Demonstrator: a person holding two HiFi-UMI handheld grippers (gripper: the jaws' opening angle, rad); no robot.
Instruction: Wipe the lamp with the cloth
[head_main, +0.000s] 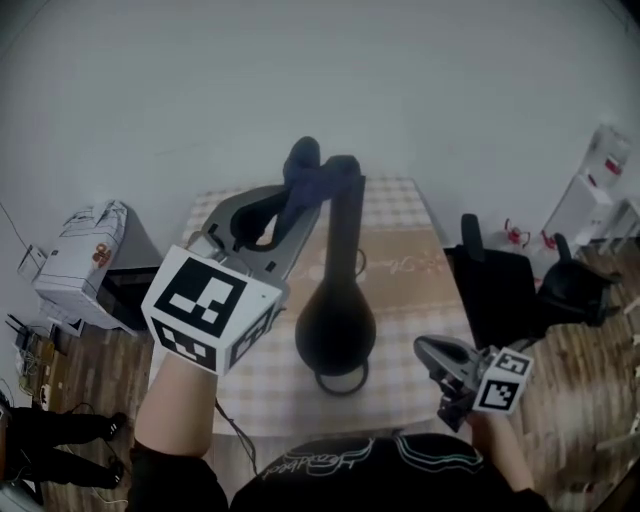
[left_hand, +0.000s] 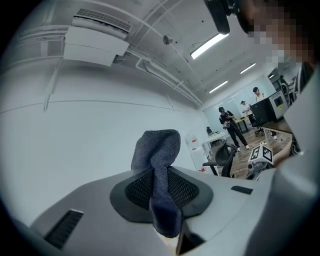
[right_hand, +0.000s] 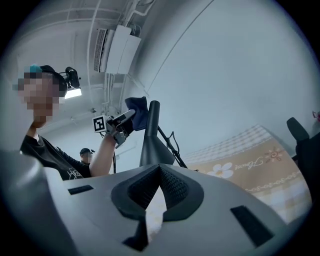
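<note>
Checkered table (head_main: 400, 300) carries the black lamp (head_main: 336, 330) in the head view, with the dark cloth (head_main: 310, 175) seemingly touching its top. Left gripper view: the left gripper (left_hand: 161, 172) pinches the cloth. Right gripper view: the right gripper (right_hand: 160, 167) is pressed together, empty, facing the lamp.

Open-plan office, ceiling strip lights (left_hand: 209, 46), air conditioner (left_hand: 97, 40), office chairs (left_hand: 223, 155)
</note>
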